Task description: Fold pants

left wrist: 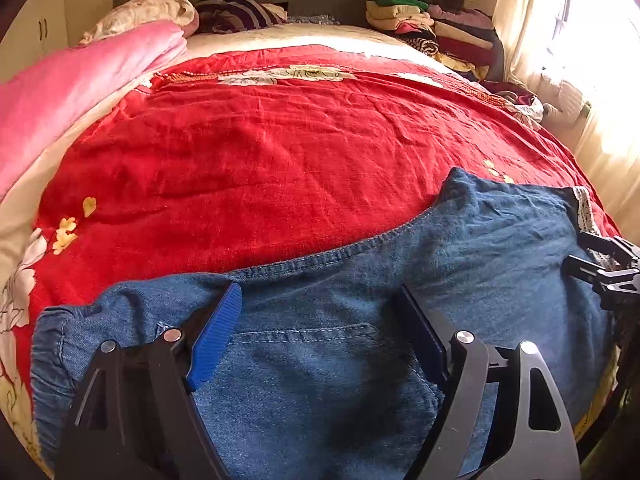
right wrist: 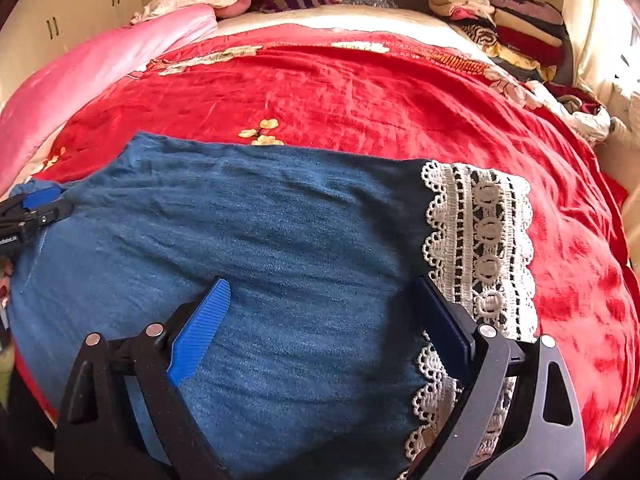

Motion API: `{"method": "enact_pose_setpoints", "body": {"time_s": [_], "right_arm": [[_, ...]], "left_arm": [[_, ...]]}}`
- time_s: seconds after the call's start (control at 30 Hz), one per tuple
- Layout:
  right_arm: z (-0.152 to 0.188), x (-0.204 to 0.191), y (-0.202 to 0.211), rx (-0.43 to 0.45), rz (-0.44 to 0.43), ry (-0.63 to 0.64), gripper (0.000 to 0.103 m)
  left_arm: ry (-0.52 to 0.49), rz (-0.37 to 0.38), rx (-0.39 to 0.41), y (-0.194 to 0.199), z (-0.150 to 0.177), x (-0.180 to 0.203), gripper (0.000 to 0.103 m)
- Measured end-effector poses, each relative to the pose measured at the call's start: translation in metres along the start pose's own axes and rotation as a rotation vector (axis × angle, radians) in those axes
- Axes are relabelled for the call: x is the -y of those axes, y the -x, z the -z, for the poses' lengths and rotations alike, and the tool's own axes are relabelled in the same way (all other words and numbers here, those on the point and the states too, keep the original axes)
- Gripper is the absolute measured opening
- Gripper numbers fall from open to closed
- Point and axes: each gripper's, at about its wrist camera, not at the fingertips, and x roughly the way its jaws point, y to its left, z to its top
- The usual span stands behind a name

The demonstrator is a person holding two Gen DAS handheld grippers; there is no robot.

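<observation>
On the bed, over a red bedspread [left wrist: 256, 152], blue denim pants [left wrist: 320, 360] were laid flat near the front edge, their white lace hem [right wrist: 480, 240] turned to the right. The left gripper [left wrist: 320, 332] was held above the waist end with its jaws spread, nothing pinched. The right gripper [right wrist: 320, 316] was held spread above the leg beside the lace.

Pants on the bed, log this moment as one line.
pants: flat on red bedspread | left gripper: open over waist end | right gripper: open over lace hem | nothing held
</observation>
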Motion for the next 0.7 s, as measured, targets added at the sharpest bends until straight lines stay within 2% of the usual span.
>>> {"method": "enact_pose_setpoints", "body": {"time_s": [0.1, 0.2, 0.37, 0.4, 0.5, 0.63, 0.7], "right_arm": [[0.004, 0.002, 0.016, 0.025, -0.029, -0.037, 0.086], [0.005, 0.003, 0.044, 0.082, -0.071, -0.069, 0.087], [0.012, -0.008, 0.075, 0.11, -0.118, -0.068, 0.091], [0.016, -0.01, 0.079, 0.11, -0.132, -0.071, 0.091], [0.024, -0.016, 0.084, 0.096, -0.144, -0.058, 0.093], [0.038, -0.024, 0.079, 0.052, -0.164, -0.051, 0.093], [0.046, -0.027, 0.074, 0.026, -0.147, -0.041, 0.093]], "left_arm": [[-0.021, -0.008, 0.019, 0.015, 0.0, 0.008, 0.078], [-0.037, -0.002, 0.053, 0.036, 0.001, 0.014, 0.089], [-0.078, 0.026, 0.097, 0.066, 0.01, 0.031, 0.09], [-0.087, 0.035, 0.103, 0.07, 0.012, 0.034, 0.09], [-0.099, 0.065, 0.092, 0.078, 0.019, 0.041, 0.098], [-0.127, 0.074, 0.065, 0.079, 0.032, 0.049, 0.098], [-0.14, 0.073, 0.044, 0.074, 0.038, 0.05, 0.098]]}}
